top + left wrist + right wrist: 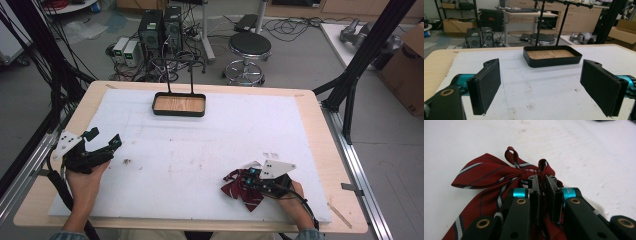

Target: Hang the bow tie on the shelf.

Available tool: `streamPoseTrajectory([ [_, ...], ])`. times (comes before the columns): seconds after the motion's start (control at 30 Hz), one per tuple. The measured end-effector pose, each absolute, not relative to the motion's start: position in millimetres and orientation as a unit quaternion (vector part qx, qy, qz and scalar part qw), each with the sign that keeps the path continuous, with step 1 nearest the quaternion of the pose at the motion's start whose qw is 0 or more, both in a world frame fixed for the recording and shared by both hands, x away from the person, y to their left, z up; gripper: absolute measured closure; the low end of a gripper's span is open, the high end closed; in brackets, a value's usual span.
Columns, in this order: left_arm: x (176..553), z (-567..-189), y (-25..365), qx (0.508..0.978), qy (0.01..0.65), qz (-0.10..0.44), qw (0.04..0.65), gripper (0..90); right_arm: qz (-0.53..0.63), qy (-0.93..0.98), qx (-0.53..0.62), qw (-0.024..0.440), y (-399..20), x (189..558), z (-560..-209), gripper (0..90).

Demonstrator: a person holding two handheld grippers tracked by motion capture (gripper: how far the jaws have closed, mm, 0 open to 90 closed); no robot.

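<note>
A dark red bow tie [486, 173] with thin white and navy stripes lies near the front right of the table [310, 107], on the white foam sheet [200, 150] that covers most of the top. Its fabric is woven, gathered at a central knot, with two small loops standing up above the knot and broad wings spreading to the side. The right gripper [541, 187] has its jaws closed on the fabric at the knot, one loop rising between them. The left gripper [540, 82] rests near the table's left edge, held in the person's left hand [82, 182], its jaws spread wide with nothing between them. A black tray [179, 105] with a wooden floor sits at the far middle of the sheet, well apart from the bow tie
</note>
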State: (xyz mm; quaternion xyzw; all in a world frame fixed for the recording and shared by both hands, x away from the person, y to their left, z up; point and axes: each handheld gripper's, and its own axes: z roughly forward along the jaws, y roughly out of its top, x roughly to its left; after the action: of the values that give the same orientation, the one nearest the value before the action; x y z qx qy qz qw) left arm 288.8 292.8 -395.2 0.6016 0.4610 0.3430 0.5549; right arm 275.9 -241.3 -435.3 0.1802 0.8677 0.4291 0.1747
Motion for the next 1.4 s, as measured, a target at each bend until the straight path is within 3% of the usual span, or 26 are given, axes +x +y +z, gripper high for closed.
streamPoseTrajectory([
  [0.7, 290, -396, 291, 0.603, 0.457, 0.345, 0.555, 17.2, 0.495, 0.806, 0.234, 0.226, -241, 306, -388, 82.7],
  [1.4, 292, -395, 291, 0.599, 0.453, 0.349, 0.561, 17.6, 0.511, 0.776, 0.263, 0.259, -208, 385, -339, 82.7],
])
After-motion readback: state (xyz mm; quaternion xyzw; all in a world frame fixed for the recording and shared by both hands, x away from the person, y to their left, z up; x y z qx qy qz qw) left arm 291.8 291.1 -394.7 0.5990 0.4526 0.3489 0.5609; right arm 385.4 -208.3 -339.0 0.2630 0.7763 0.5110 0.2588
